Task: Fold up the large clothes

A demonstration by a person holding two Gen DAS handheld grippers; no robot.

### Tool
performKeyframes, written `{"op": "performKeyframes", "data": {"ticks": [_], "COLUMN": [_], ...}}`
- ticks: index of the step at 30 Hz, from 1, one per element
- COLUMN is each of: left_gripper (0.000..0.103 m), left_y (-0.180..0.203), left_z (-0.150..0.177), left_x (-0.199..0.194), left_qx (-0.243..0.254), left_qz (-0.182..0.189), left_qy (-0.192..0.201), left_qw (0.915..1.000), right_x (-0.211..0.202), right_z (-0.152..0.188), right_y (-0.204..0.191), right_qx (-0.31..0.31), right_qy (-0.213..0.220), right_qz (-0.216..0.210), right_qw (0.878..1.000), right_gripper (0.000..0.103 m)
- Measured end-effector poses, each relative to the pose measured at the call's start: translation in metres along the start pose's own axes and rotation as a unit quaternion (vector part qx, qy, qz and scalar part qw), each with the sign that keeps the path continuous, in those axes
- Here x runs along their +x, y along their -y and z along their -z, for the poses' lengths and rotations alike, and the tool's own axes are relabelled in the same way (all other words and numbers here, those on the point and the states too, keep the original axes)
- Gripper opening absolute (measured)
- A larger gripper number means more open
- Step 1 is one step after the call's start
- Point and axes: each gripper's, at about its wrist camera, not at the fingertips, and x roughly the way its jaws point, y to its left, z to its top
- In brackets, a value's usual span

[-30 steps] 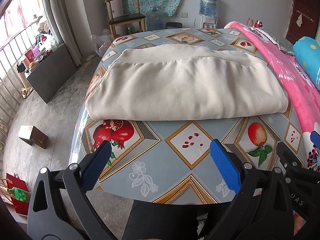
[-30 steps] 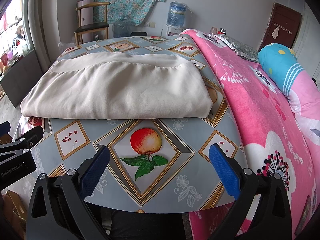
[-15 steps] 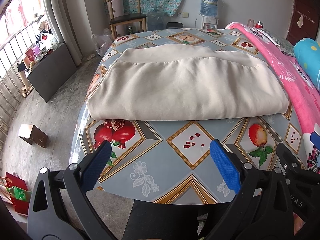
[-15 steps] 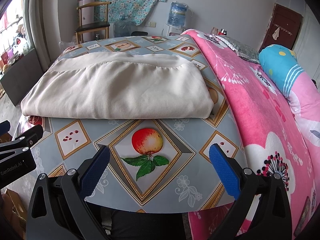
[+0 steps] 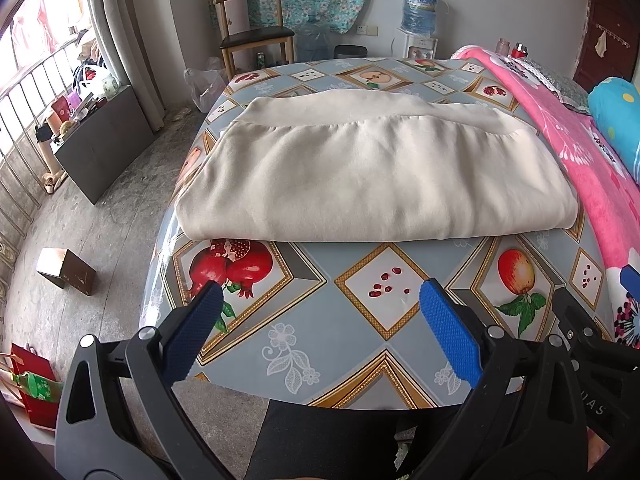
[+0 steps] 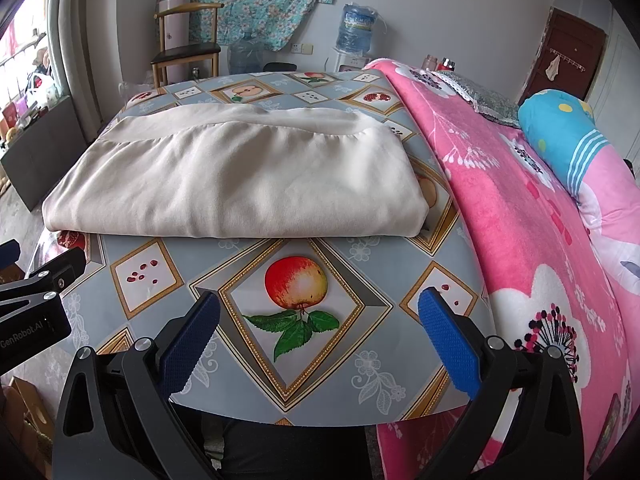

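Observation:
A large cream garment [image 5: 372,176] lies folded in a flat rectangle on the table with the fruit-print cloth [image 5: 320,320]. It also shows in the right wrist view [image 6: 236,184]. My left gripper [image 5: 320,304] is open and empty, held over the near table edge, short of the garment's near fold. My right gripper [image 6: 318,312] is open and empty too, over the near right part of the table [image 6: 160,272], also short of the garment. The left gripper's body shows at the left edge of the right wrist view.
A bed with a pink blanket [image 6: 520,208] and a blue pillow [image 6: 568,140] adjoins the table on the right. A wooden chair [image 5: 256,36] and a water dispenser [image 5: 418,24] stand behind. A dark cabinet [image 5: 100,140], a small box [image 5: 66,270] and a red bag [image 5: 34,388] are on the floor at left.
Almost nothing has changed. Both grippers stay open at the near table edge, with only a slight drift of the view; the garment has not moved.

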Motion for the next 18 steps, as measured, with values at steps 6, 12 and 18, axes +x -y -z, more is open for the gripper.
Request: {"op": "performKeyframes", "data": {"ticks": [6, 12, 18], "left_gripper": [0.095, 0.095, 0.095], "left_y": [-0.0002, -0.0003, -0.0039], "left_z": [0.0000, 0.0001, -0.0009], "left_x": [0.0000, -0.0003, 0.0012], "left_qx": [0.001, 0.000, -0.004], "left_qz": [0.000, 0.001, 0.003], "left_qy": [0.000, 0.000, -0.001], "left_qw": [1.0000, 1.0000, 1.0000], "right_x": [0.0009, 0.0006, 0.0000], "right_z": [-0.0006, -0.0012, -0.0031], "right_y": [0.0010, -0.0001, -0.0010], "right_qx": [-0.003, -0.005, -0.007], "right_qy": [0.002, 0.002, 0.003], "right_qz": [-0.001, -0.001, 0.004], "right_qw": [1.000, 1.000, 1.000], "right_gripper": [0.097, 0.097, 0.097]}}
